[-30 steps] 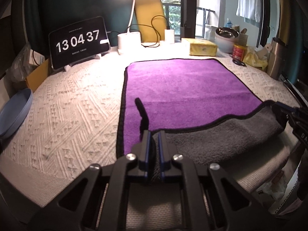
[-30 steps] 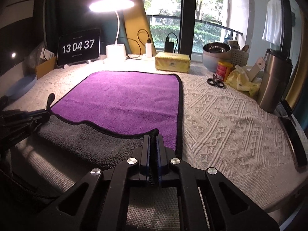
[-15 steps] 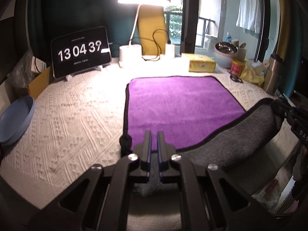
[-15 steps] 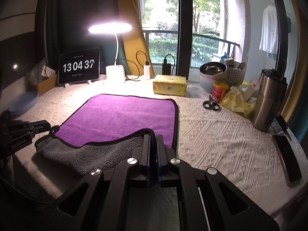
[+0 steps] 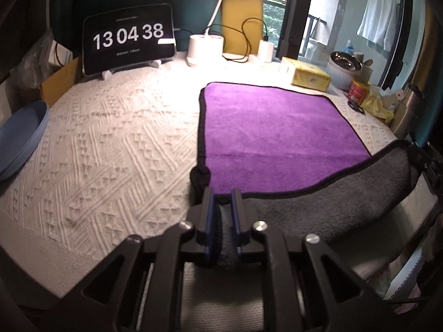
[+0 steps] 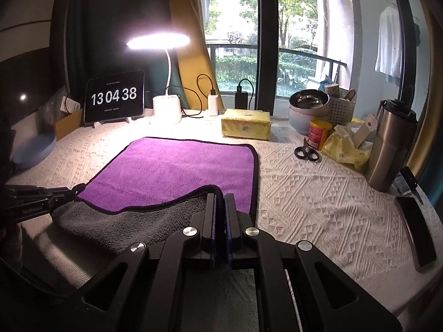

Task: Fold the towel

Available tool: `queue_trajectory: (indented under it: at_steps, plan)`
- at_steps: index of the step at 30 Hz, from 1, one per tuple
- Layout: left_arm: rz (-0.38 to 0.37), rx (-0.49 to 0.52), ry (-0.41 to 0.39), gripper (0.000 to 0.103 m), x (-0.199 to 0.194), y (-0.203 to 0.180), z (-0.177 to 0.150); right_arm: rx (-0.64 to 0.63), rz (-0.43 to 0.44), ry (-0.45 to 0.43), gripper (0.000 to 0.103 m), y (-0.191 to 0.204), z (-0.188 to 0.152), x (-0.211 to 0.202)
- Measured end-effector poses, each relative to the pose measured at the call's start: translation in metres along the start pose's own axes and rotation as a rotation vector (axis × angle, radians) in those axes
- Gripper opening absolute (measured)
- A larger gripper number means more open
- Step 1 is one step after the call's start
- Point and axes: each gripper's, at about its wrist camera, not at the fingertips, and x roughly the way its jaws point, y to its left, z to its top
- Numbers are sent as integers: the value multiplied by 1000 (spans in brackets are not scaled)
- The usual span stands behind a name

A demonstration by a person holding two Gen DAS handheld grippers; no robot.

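A: The worktop (image 6: pixel 318 202) carries the purple towel (image 6: pixel 180 171), mid-frame; its near edge is higher now, grey underside showing.

B: Yep, left gripper (image 5: pixel 221 193) and right gripper (image 6: pixel 220 197) jaws each pinch a corner. Fold's underway.

The left gripper (image 5: pixel 222 193) is pinching the near corner of the towel (image 5: pixel 274 135), its jaws closed on the grey fold. The towel's purple face is lying flat on the cloth (image 5: pixel 110 149), its near edge lifting, grey underside showing. The right gripper (image 5: pixel 426 163) is holding the other corner. A clock (image 5: pixel 128 37) is reading 13 04 38.
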Motion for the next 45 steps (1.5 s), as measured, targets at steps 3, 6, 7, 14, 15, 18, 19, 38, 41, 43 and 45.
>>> queue_trajectory:
  at_steps: [3, 6, 7, 14, 15, 18, 19, 38, 41, 43, 45]
  plan:
    - [3, 4, -7, 35, -3, 1, -2, 3, 1, 1, 6, 0, -1, -1]
    - [5, -6, -5, 53, -5, 4, -5, 6, 1, 2, 7, 0, -3, -1]
    - [-2, -7, 3, 53, -4, 4, -6, 6, 2, 3, 7, 0, -3, -1]
    - [-7, 43, 38, 36, 3, -4, -15, 6, 5, -1, 7, 2, -4, -2]
    - [-4, 59, 42, 25, 5, -6, -16, 7, 5, -1, 7, 1, -4, -3]
    - [-11, 84, 46, 14, 8, -10, -18, 10, 3, 0, 7, 1, -5, -4]
    - [-18, 81, 45, 12, 8, -9, -18, 12, 3, -1, 7, 0, -5, -4]
    - [-76, 65, -70, 5, -28, -13, 16, -1, 0, -61, 7, 1, 15, -14]
    - [-82, 56, -88, 5, -31, -13, 23, -2, -4, -76, 7, 0, 19, -15]
    - [-85, 56, -104, 5, -34, -13, 28, -2, -5, -85, 7, -1, 23, -16]
    - [-88, 57, -121, 5, -37, -13, 33, -4, -7, -93, 7, -1, 25, -16]
